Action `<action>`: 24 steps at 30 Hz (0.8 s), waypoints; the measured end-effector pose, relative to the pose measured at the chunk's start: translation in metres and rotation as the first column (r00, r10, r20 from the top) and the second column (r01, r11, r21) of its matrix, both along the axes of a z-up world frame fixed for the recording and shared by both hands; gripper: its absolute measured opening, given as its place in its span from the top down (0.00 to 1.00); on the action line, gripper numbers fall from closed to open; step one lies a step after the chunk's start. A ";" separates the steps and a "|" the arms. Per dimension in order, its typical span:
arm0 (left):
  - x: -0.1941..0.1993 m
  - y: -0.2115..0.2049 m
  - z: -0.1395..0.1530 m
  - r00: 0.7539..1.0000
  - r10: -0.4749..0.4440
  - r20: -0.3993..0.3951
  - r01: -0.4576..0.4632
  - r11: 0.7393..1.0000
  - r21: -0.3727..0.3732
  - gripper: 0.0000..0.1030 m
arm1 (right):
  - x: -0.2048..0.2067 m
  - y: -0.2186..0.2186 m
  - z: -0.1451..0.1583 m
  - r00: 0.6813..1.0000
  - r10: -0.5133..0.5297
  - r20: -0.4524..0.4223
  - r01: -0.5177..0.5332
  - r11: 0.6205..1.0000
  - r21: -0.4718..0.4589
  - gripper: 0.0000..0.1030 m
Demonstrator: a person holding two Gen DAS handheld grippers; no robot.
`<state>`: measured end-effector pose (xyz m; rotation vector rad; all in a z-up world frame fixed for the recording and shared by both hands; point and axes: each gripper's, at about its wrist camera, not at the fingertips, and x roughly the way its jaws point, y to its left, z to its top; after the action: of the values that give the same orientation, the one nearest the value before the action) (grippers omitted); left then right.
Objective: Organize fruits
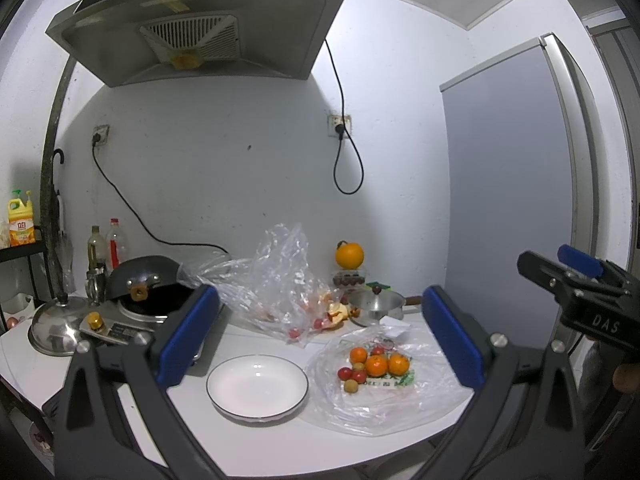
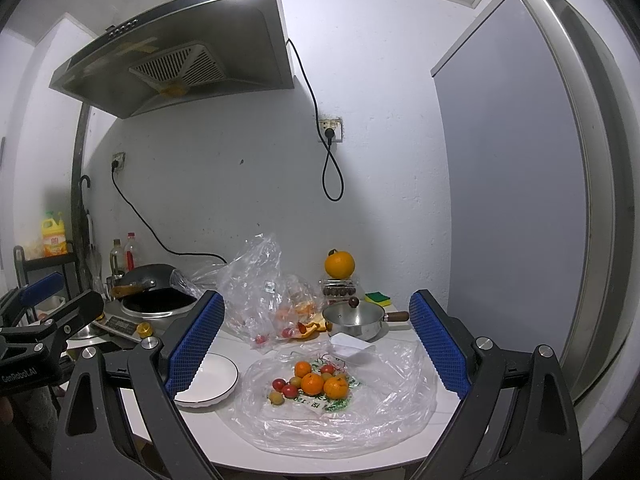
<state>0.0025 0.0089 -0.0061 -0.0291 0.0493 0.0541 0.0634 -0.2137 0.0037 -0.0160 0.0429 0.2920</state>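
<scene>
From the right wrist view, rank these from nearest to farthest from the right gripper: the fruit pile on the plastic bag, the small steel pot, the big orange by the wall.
Measured from the right gripper:
1. Fruit pile, on the flat plastic bag, just ahead between the fingers.
2. Small steel pot, behind the bag, slightly right.
3. Big orange, at the back wall, raised on a clear box.

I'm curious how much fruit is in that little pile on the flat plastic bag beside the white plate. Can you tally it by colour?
Orange mandarins: 3
Red small fruits, like cherry tomatoes: 3, possibly a 4th at the back
Yellowish small fruits: 3
Total: 9, counting only those clearly seen; a few overlap.
</scene>
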 end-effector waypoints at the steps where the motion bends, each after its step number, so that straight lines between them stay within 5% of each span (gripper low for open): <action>1: 0.000 0.000 0.000 1.000 0.000 0.000 0.000 1.000 0.000 0.01 | 0.000 0.000 0.000 1.000 0.000 0.000 0.000 1.000 0.000 0.07; 24: 0.005 -0.003 0.005 1.000 -0.012 -0.008 0.012 1.000 -0.004 0.01 | 0.000 0.001 0.000 1.000 -0.001 0.002 0.001 1.000 -0.003 0.07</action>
<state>0.0076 0.0060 -0.0013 -0.0329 0.0577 0.0418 0.0633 -0.2126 0.0035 -0.0190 0.0409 0.2912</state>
